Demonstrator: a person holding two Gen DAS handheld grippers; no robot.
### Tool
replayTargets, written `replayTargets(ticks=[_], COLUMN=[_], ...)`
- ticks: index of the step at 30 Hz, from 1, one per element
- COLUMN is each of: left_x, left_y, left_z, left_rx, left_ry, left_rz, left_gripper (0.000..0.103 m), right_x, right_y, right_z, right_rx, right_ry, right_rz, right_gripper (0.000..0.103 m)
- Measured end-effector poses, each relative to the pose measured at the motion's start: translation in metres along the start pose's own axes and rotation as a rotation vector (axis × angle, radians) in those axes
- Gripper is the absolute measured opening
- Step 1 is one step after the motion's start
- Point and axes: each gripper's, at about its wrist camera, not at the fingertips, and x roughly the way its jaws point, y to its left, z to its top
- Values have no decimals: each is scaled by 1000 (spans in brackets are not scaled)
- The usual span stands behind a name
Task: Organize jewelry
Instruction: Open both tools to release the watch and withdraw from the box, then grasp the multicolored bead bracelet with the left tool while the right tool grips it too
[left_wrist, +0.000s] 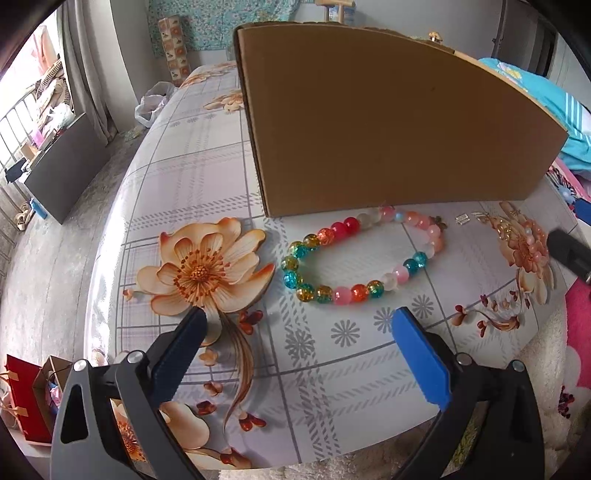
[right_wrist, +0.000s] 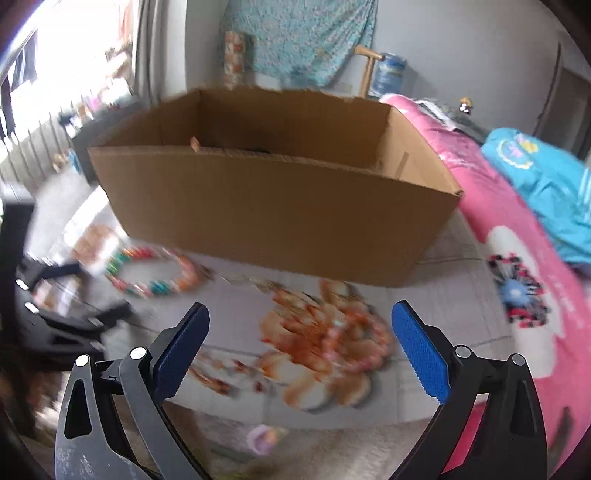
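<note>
A bracelet of coloured glass beads (left_wrist: 364, 256) lies flat on the flowered tablecloth, just in front of the brown cardboard box (left_wrist: 388, 122). My left gripper (left_wrist: 301, 325) is open and empty, a little short of the bracelet. In the blurred right wrist view the same bracelet (right_wrist: 147, 271) lies at the left, by the open-topped box (right_wrist: 273, 206). A second pink-orange bead bracelet (right_wrist: 354, 343) lies on a printed flower. My right gripper (right_wrist: 300, 319) is open and empty just short of it. Small metal jewelry pieces (left_wrist: 469, 218) lie beside the box.
The table's edge (left_wrist: 110, 236) drops off at the left to the floor. A pink and blue bedspread (right_wrist: 517, 229) lies at the right. The left gripper (right_wrist: 70, 295) shows dark at the left of the right wrist view. Bags (left_wrist: 26, 402) stand on the floor.
</note>
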Motion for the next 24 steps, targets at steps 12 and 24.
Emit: replayTargets(ticks=[12, 24], left_x=[9, -1], left_y=[11, 13], left_z=[30, -5], left_rx=[-67, 19], left_ry=[-30, -7], left_rz=[36, 27], left_gripper=[99, 94], right_x=[2, 6], right_y=[13, 6], right_z=[19, 17], right_rx=[-5, 77], right_ry=[-47, -51], right_rz=[95, 220], right_gripper=[95, 93])
